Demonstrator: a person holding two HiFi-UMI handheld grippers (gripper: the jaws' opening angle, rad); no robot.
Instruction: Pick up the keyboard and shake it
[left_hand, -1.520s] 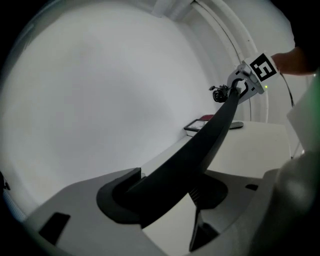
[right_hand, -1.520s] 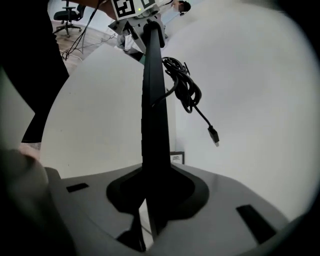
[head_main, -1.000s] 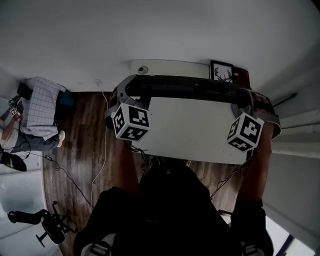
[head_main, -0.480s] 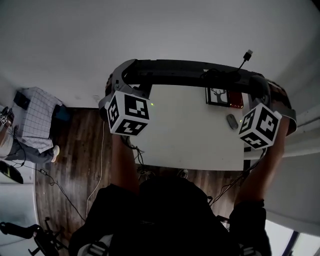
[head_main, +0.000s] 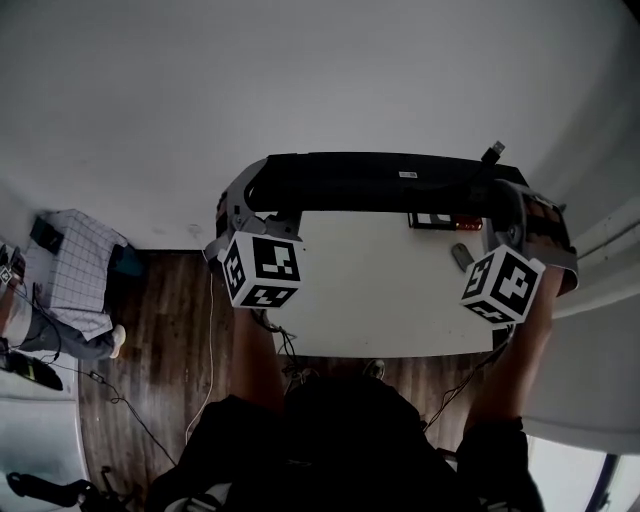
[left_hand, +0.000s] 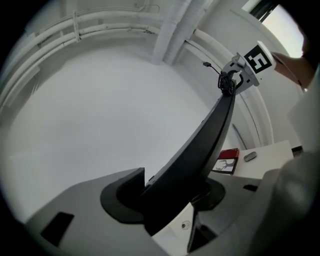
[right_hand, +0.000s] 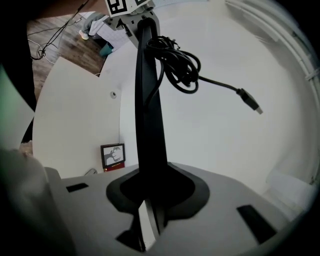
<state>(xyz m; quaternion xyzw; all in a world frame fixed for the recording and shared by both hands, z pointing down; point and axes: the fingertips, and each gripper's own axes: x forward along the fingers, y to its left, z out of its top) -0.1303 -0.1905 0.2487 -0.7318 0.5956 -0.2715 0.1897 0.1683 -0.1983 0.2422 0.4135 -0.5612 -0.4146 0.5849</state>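
Keyboard (head_main: 370, 180) up, clear of smooth white table (head_main: 385, 300). Slim matte black slab, seen edge-on in both gripper views. Left gripper (head_main: 245, 197) clenched on one end, right gripper (head_main: 505, 203) clenched on other. Glossy cable (right_hand: 179, 64) bunched in loops, plug dangling. Keys not visible. Small framed picture (right_hand: 113, 156) partly hidden behind keyboard in head view.
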